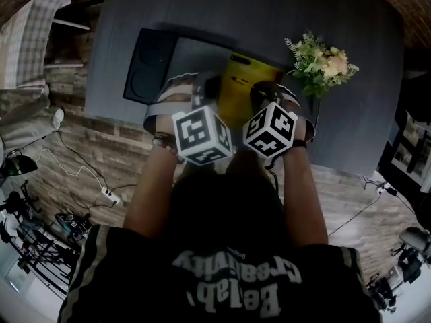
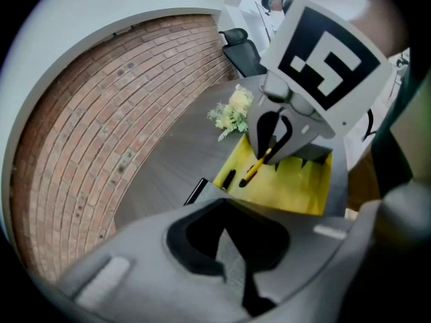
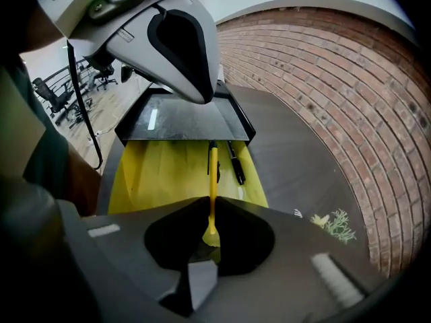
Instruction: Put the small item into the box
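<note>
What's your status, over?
Right claw shut on yellow pen, over yellow box. Left claw shut, empty. Black pen lies in box; nothing blocking.

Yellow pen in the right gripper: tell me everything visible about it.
The yellow pen is slim, plastic-looking, with a dark tip. The right gripper is shut on its rear part, so it points forward and down over the open yellow box, near a black pen lying inside. Whether its tip touches the box cannot be told.

white print crosses the person's black shirt (image 1: 229, 284), upside down in the head view; it seems to read "relab creativity", not sharply. the left cube (image 1: 202, 135) and right cube (image 1: 270, 128) bear black-and-white square markers, no letters.
</note>
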Demonstrator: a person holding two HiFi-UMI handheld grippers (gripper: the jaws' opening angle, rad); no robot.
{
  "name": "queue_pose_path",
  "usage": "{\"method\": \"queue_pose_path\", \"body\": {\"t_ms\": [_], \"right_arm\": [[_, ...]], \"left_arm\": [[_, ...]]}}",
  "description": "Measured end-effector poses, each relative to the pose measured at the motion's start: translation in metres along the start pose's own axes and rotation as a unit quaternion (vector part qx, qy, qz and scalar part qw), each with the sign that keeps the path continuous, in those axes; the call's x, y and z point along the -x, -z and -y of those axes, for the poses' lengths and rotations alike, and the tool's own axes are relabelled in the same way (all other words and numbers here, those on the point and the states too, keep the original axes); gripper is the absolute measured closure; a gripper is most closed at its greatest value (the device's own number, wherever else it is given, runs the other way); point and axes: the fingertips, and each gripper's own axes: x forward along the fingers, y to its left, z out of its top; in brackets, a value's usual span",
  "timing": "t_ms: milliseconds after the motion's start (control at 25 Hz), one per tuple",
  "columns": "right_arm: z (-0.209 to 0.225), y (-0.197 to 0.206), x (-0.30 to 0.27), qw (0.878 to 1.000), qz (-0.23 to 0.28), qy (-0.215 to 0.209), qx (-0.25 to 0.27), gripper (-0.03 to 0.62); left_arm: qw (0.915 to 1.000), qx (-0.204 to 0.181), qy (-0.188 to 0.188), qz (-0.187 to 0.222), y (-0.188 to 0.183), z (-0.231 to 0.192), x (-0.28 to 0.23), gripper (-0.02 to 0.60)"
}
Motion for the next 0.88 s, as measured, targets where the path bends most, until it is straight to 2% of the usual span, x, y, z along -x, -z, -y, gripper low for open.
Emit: {"method": "queue_pose_path", "body": {"t_ms": [880], "right_arm": [[-0.0041,-0.0001,-0.0105,1.0,-0.007,-0.012,0.005,0.56]], "left_arm": [[0.9999,0.012,0.008,0.007,0.0014,-0.001,-0.0024,0.58]]}}
